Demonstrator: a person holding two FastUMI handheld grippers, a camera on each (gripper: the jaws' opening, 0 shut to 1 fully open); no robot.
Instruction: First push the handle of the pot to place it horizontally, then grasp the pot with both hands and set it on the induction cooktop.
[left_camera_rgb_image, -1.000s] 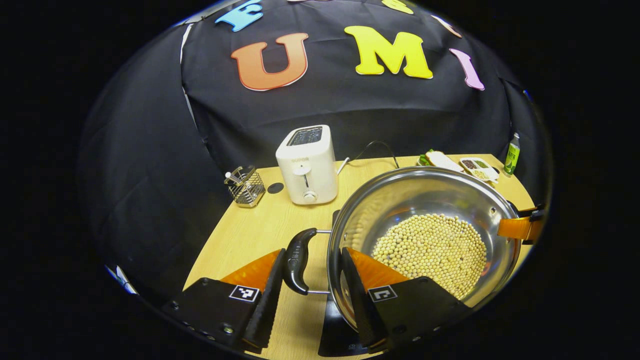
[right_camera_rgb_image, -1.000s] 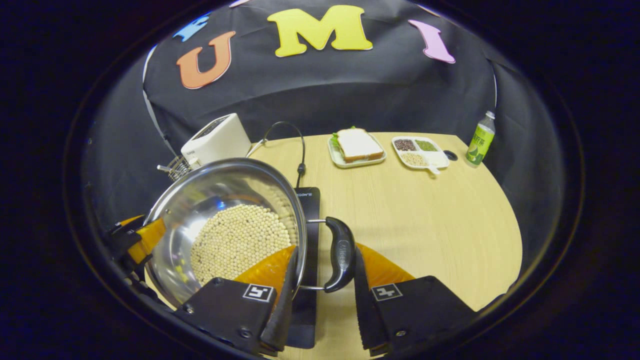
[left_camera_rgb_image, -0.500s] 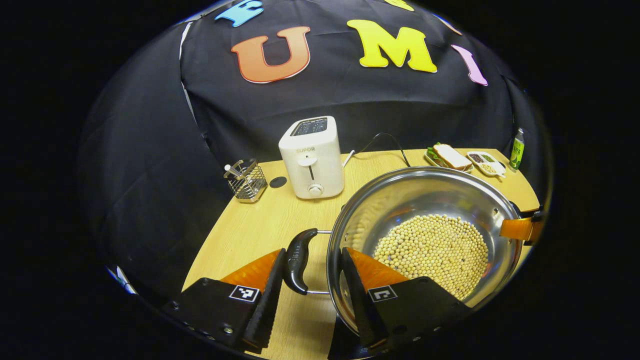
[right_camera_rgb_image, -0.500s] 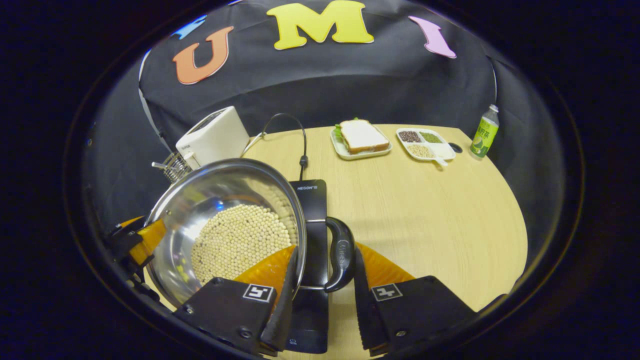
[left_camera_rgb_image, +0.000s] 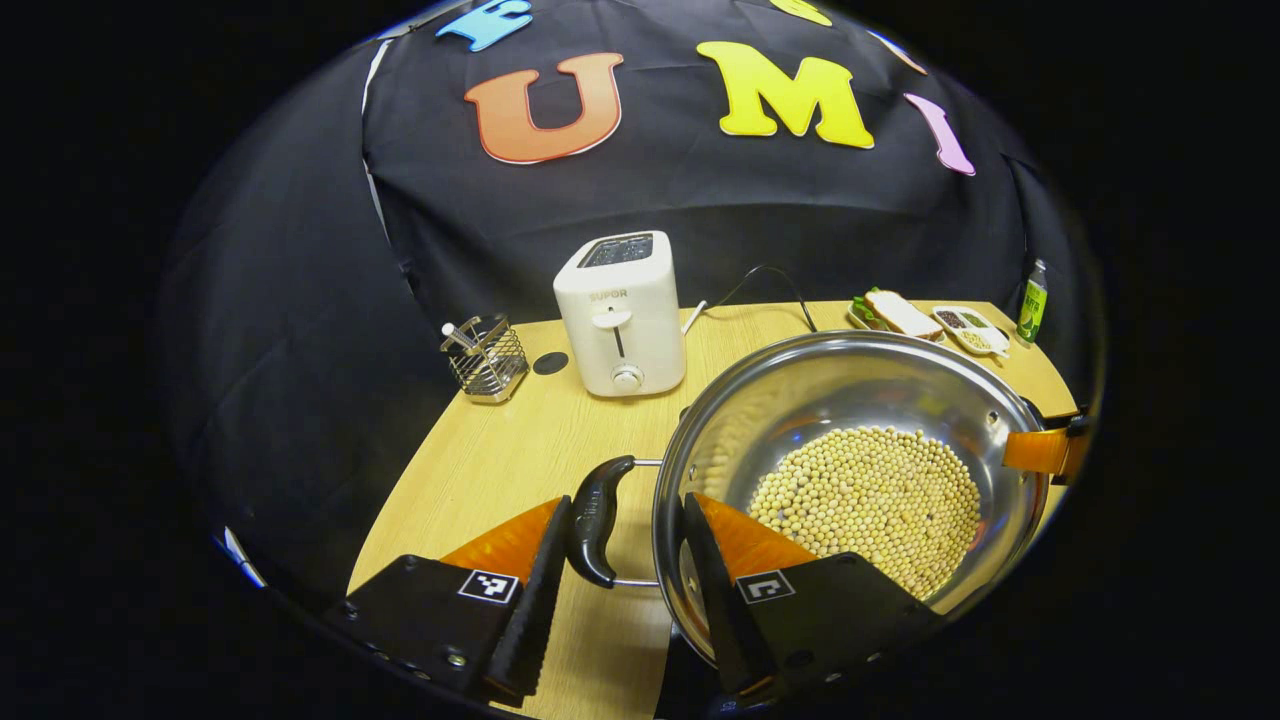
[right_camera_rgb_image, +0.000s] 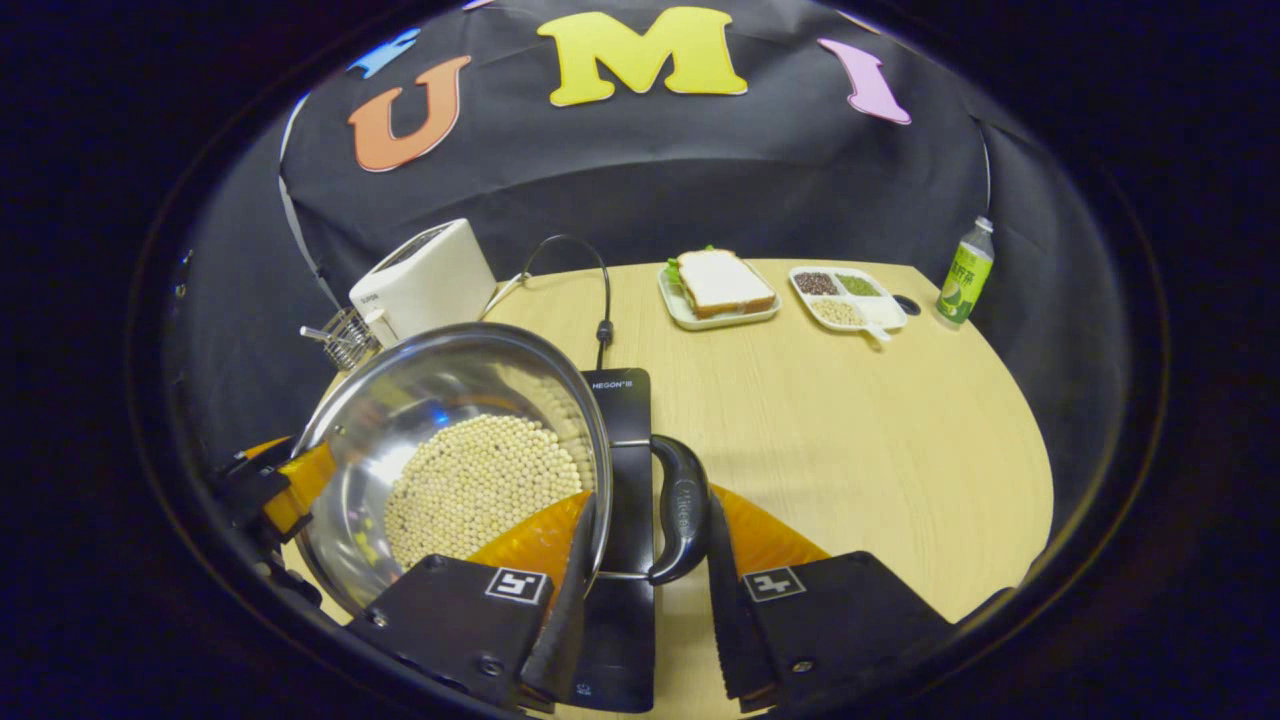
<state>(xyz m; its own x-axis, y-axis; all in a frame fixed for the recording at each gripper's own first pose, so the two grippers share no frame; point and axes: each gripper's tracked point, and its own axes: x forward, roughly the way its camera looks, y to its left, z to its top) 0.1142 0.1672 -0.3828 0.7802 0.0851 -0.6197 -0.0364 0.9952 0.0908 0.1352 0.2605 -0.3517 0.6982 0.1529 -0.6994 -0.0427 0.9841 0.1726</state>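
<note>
Left gripper view: pot handle (left_camera_rgb_image: 597, 520) btw fingers (left_camera_rgb_image: 535, 600).

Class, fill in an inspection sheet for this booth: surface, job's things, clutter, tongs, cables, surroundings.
Surface: light wooden table.
Job's things: steel pot holding pale beans, over the black induction cooktop; whether it rests there, cannot tell.
Clutter: white toaster, wire basket, sandwich plate, divided dish, green bottle.
Tongs: left tongs astride one black handle; right tongs astride the other handle; contact unclear.
Cables: black cord to cooktop.
Surroundings: black cloth wall.
</note>
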